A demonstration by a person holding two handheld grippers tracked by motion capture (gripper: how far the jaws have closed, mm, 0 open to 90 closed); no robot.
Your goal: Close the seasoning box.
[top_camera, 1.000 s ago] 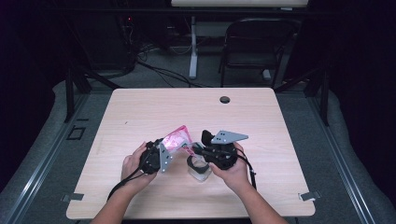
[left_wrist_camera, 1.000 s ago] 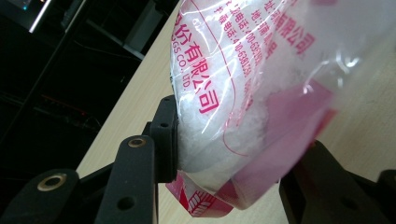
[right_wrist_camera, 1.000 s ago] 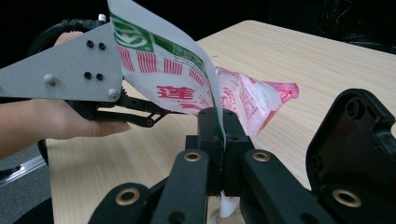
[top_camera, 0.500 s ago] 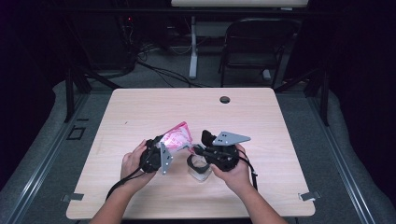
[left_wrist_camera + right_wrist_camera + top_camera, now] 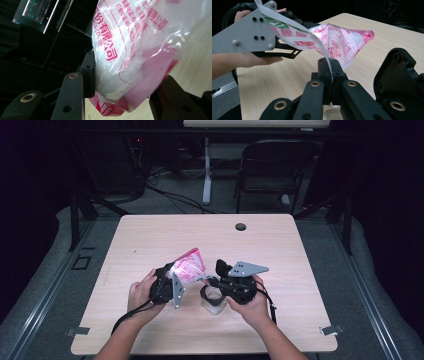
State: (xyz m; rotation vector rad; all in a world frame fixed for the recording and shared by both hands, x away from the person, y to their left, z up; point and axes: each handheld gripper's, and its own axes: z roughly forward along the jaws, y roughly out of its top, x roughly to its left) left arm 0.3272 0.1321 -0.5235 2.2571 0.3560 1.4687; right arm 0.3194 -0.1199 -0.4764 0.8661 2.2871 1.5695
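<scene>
A clear plastic bag [image 5: 190, 266] with pink print and white granules inside is held up over the middle of the table [image 5: 150, 235]. My left gripper [image 5: 181, 274] is shut on the bag's body [image 5: 130, 45], with one black pad [image 5: 89, 73] pressing its side. My right gripper [image 5: 208, 281] is shut on a thin edge strip of the bag [image 5: 337, 41]; the strip runs down between the closed fingertips of that gripper [image 5: 329, 68]. A small round container [image 5: 213, 299] with a dark rim sits on the table just under the right gripper.
A dark cable hole [image 5: 240, 226] sits near the table's far edge. A black chair [image 5: 274, 167] and cables stand on the floor behind the table. In the right gripper view the left gripper's grey plate [image 5: 244, 32] and the hand under it lie at upper left.
</scene>
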